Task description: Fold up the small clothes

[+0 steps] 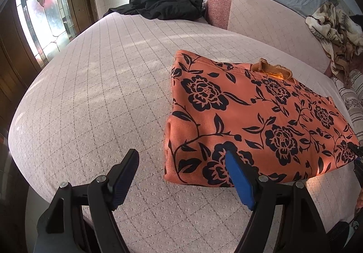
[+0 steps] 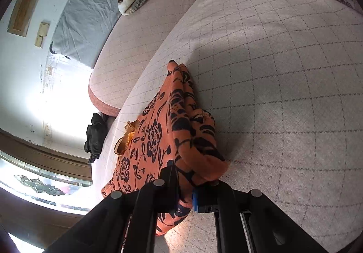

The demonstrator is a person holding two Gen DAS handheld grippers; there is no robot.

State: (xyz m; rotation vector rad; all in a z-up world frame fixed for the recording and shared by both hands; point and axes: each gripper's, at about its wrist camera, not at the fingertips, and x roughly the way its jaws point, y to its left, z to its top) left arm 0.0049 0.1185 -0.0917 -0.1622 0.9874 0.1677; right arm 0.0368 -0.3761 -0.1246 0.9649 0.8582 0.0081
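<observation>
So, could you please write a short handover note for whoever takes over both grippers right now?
Left gripper: open, holding nothing, hovering at the near left corner of the orange floral garment.
Right gripper: shut on the garment's bunched edge.
The garment lies folded into a rough rectangle on the quilted bed cover.
A black garment sits unfolded at the far edge.
Left: finish this fold, release, then probably the black one.

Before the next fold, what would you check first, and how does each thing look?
1. Right gripper shut on the orange flowered garment: ok.
2. Left gripper open: ok.
3. Left gripper holds nothing: ok; one finger lies over the garment's near corner.
4. Garment lies flat on the bed cover: ok, but bunched at the right grip.
5. Black clothes and brown blanket apart from it: ok.
6. Layers inside lined up: cannot tell.
</observation>
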